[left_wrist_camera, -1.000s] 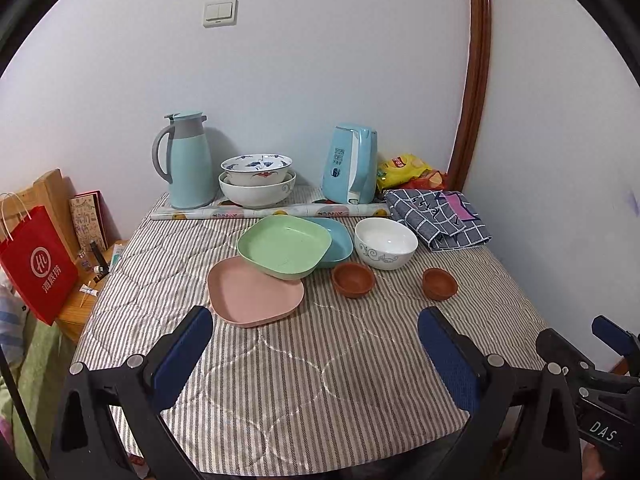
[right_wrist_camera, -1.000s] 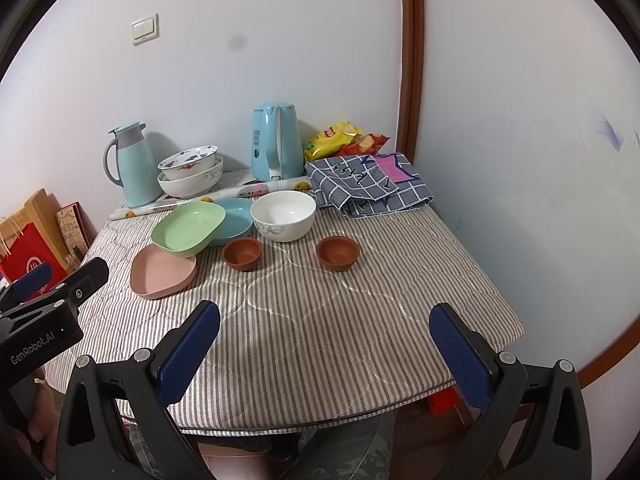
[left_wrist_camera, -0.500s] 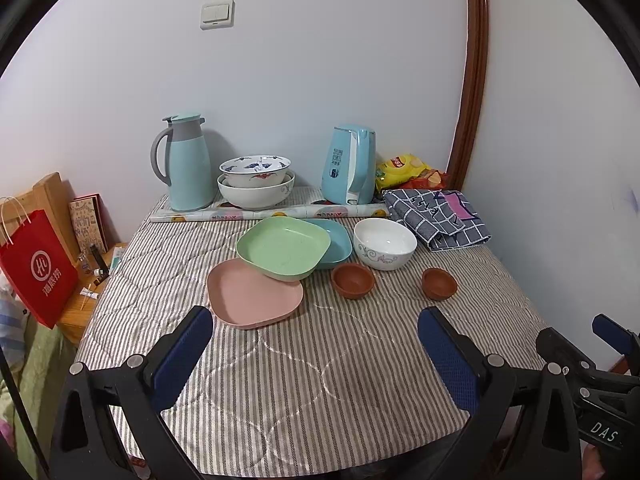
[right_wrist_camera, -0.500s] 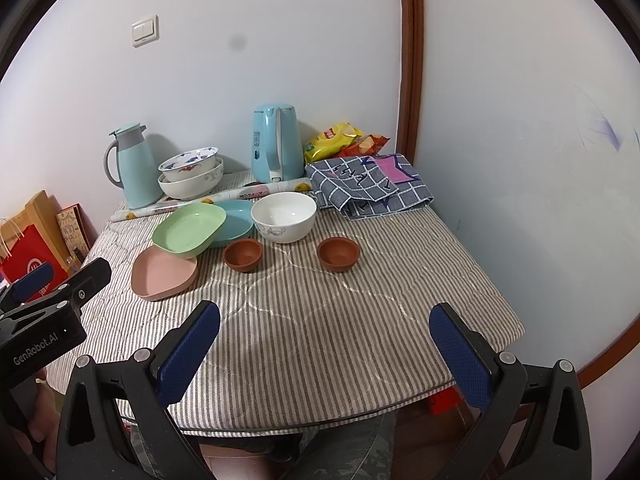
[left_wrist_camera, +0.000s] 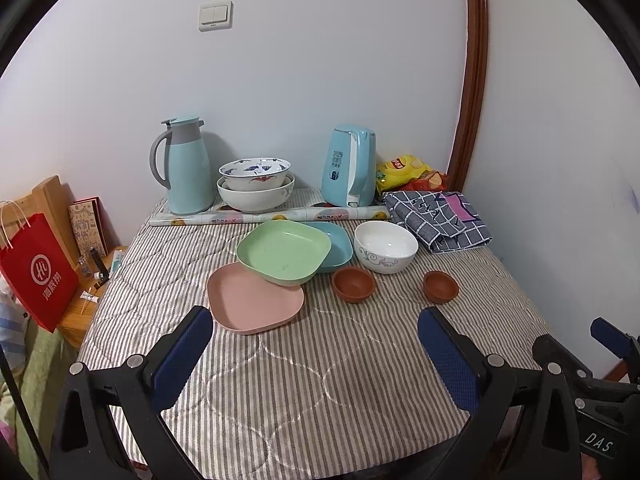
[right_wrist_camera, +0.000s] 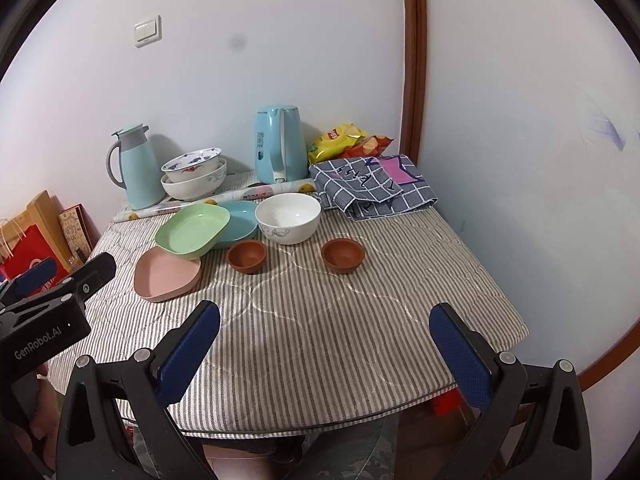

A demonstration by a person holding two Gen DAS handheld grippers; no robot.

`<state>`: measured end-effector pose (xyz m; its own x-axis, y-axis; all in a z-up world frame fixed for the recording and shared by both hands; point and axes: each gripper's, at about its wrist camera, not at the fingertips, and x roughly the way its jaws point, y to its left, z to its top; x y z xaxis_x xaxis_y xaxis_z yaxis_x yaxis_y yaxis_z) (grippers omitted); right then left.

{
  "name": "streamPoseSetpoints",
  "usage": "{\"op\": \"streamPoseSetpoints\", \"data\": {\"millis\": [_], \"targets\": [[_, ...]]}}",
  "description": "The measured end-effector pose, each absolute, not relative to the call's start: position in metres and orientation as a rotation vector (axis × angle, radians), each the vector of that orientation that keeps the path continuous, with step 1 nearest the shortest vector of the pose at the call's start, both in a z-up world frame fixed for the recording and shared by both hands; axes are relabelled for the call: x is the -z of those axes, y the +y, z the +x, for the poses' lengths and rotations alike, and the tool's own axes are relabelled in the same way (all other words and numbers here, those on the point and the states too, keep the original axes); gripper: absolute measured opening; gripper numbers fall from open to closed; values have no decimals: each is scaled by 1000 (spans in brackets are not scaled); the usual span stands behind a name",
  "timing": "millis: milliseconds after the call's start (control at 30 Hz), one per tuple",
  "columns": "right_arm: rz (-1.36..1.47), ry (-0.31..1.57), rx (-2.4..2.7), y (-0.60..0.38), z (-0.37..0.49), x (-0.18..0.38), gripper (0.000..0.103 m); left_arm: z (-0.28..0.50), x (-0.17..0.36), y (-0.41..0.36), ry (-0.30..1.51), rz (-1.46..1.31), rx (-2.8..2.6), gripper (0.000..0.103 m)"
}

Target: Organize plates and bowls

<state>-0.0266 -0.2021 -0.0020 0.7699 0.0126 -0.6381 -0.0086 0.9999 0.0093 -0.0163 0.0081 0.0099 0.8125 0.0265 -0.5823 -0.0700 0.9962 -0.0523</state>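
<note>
On table point(left_wrist_camera: 280, 380): three plates point(left_wrist_camera: 256, 300), five bowls point(left_wrist_camera: 386, 246).

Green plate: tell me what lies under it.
The green plate overlaps the pink plate in front and the blue plate behind. The covered parts of both, and the cloth beneath, are hidden.
</note>
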Motion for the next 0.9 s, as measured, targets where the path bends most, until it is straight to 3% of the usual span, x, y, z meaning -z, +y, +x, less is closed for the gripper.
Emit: {"op": "streamPoseSetpoints", "data": {"millis": [900], "targets": [[14, 735, -27, -179, 49, 17, 103, 62, 10, 36, 705, -102, -40, 103]]}}
